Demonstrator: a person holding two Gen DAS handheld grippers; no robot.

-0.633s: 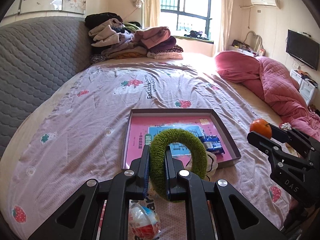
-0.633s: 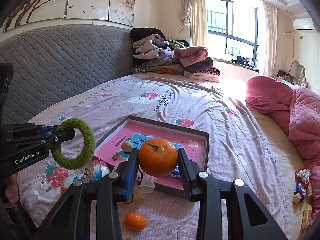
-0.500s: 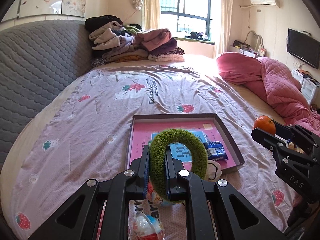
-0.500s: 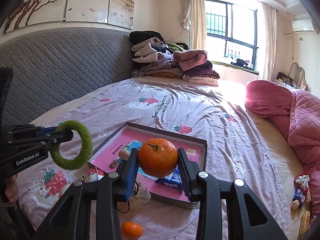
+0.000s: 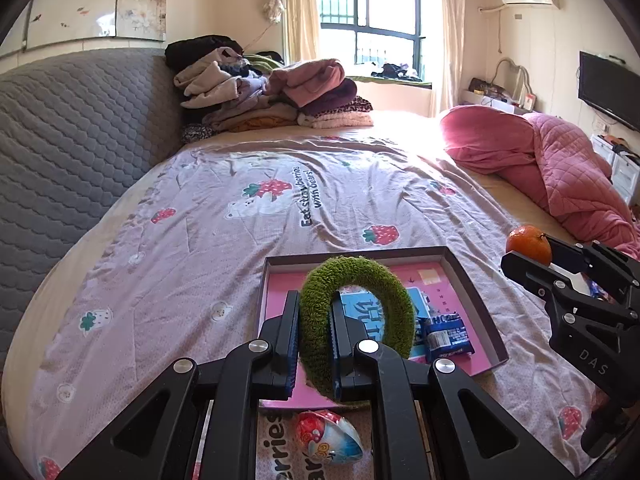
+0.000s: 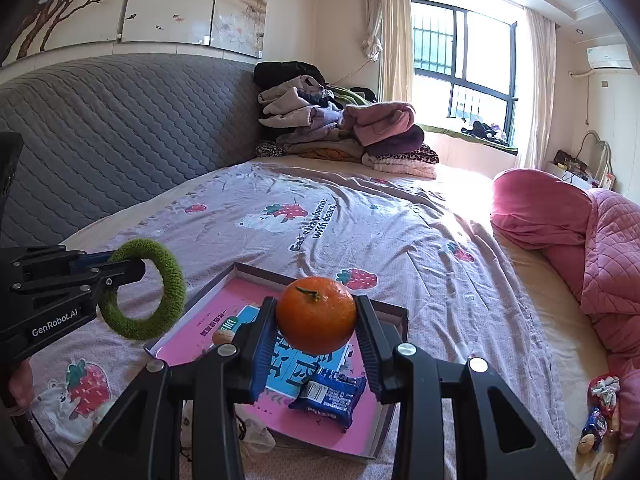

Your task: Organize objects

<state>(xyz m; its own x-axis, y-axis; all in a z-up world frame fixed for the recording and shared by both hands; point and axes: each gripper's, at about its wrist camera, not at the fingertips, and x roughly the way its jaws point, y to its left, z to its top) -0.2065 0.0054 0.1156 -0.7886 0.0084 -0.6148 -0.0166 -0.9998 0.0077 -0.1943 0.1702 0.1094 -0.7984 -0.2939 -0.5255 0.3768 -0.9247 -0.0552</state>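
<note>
Green fuzzy ring (image 5: 356, 320) upright, orange tangerine (image 6: 316, 314) glossy

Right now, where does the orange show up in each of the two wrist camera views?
Left wrist view: the orange sits at the right edge, gripped in the right gripper.
Right wrist view: the orange is low centre, between that gripper's fingers.
Shared landmark: the pink-lined tray on the bed, behind and below the orange in both.

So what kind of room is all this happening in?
A bedroom in someone's home, it seems: a wide bed under a strawberry-print sheet, a padded grey headboard, folded clothes stacked at the far end, and a pink quilt bunched beside it.
</note>
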